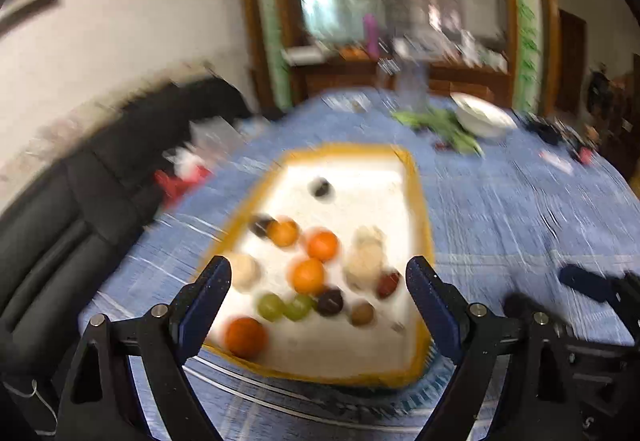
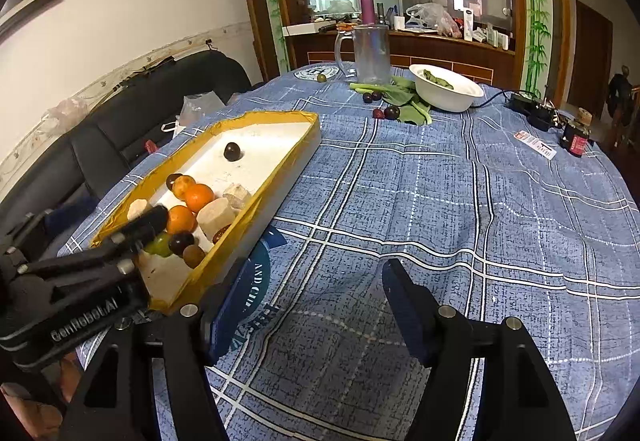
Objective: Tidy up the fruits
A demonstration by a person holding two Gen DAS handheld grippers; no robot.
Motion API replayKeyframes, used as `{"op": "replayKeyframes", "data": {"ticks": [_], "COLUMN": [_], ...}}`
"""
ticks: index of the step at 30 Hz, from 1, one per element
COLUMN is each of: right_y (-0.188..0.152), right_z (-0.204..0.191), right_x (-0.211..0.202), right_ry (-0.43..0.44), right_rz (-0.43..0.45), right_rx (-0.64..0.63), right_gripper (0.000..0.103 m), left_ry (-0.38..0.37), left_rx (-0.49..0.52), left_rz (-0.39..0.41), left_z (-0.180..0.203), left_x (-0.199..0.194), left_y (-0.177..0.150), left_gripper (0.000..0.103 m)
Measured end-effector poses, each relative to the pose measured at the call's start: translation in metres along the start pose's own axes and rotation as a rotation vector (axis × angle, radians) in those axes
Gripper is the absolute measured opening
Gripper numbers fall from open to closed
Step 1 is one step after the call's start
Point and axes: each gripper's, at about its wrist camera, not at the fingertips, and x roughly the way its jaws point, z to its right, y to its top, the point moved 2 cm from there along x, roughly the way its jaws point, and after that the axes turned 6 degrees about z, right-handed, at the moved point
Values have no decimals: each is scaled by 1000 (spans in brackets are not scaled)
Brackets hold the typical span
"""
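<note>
A white tray with a yellow rim (image 1: pixel 416 177) (image 2: pixel 280 177) lies on the blue checked tablecloth. It holds several fruits: oranges (image 1: pixel 308 275) (image 2: pixel 199 197), green grapes (image 1: pixel 272 307), dark plums (image 1: pixel 321 188) (image 2: pixel 232 151) and pale cut pieces (image 2: pixel 216 217). The left wrist view is blurred by motion. My left gripper (image 1: pixel 318 281) is open and empty above the tray's near end; it also shows in the right wrist view (image 2: pixel 148 223). My right gripper (image 2: pixel 304 305) is open and empty over bare cloth right of the tray. Loose dark plums (image 2: pixel 386 112) lie by the greens.
A white bowl (image 2: pixel 446 87) with greens, leafy vegetables (image 2: pixel 404 97), a glass mug (image 2: pixel 370 53) and a green grape (image 2: pixel 321 78) stand at the table's far side. A power strip (image 2: pixel 532 107) and small bottle (image 2: pixel 576 139) are far right. A black sofa (image 2: pixel 132 113) runs along the left.
</note>
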Motion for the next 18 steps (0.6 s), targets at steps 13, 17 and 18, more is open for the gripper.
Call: {"op": "replayKeyframes", "data": {"ticks": [13, 17, 18], "right_y": [-4, -7, -8], "right_z": [-28, -36, -37], "right_x": [-9, -7, -7], "right_ry": [28, 28, 29], "right_rz": [18, 6, 1], "right_rx": [-68, -92, -96], "right_gripper": [75, 75, 75], "left_ry": [19, -23, -10], "left_rx": [-57, -84, -92], "left_rz": [272, 169, 152], "left_z": [-13, -11, -12], "left_x": [-57, -44, -42], "left_y": [2, -2, -5], "left_gripper": [103, 103, 103]}}
